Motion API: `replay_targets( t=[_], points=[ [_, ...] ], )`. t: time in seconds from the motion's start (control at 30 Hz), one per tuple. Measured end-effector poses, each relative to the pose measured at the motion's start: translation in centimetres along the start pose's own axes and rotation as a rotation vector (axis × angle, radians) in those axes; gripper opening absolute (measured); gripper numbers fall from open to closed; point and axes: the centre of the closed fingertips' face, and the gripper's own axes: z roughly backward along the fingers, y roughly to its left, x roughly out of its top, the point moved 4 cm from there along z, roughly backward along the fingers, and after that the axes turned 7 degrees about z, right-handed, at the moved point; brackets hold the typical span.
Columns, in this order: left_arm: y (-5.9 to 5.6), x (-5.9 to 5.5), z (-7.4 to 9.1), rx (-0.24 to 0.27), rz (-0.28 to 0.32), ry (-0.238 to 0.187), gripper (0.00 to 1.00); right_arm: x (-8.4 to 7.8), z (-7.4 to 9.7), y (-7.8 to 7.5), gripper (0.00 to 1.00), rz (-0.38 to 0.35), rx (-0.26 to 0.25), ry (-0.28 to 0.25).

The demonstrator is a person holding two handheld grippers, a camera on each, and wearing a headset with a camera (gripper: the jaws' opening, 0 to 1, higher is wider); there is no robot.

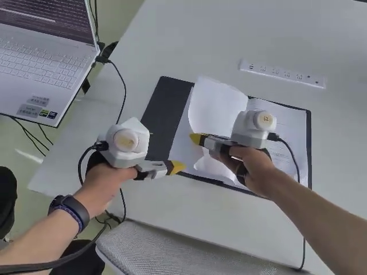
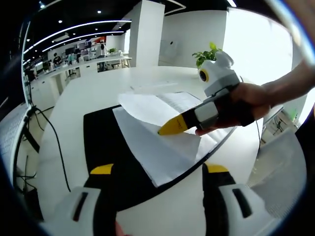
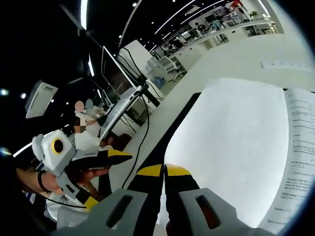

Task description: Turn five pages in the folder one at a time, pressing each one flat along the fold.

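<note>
Pinching 1 thin, curling white page (image 1: 215,106) at its edge, the right claw (image 1: 195,138) is pressed together. The left claw (image 1: 176,167) hovers spread, with the flat black folder (image 1: 163,112) just ahead on the smooth bench (image 1: 229,34).

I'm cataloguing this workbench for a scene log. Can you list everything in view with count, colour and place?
table: one, white, under everything
folder: one, black, open mid-table
lifted page: one, white, curling up over the fold
printed page: one, white with text, flat on the folder's right side
laptop: one, silver, open, far left
power strip: one, white, beyond the folder
cables: several, black, from the laptop toward the table's near edge
chair: one, grey mesh, below the near edge
plant: one, green, background
left gripper: white, yellow tips, open, near the folder's front edge
right gripper: white, yellow tips, shut on the lifted page
</note>
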Motion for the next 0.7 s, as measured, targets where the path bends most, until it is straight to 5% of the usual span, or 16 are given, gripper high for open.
replay_targets(
  t=[0.27,0.7],
  points=[
    [-0.7,-0.6,0.4,0.001,0.032,-0.009,0.70,-0.6,-2.5,-1.1,0.00,-0.074,-0.020,0.027],
    [-0.4,-1.6,0.5,0.011,0.053,0.007,0.69,-3.2,-4.4,-2.3,0.01,-0.121,-0.070,0.107]
  ],
)
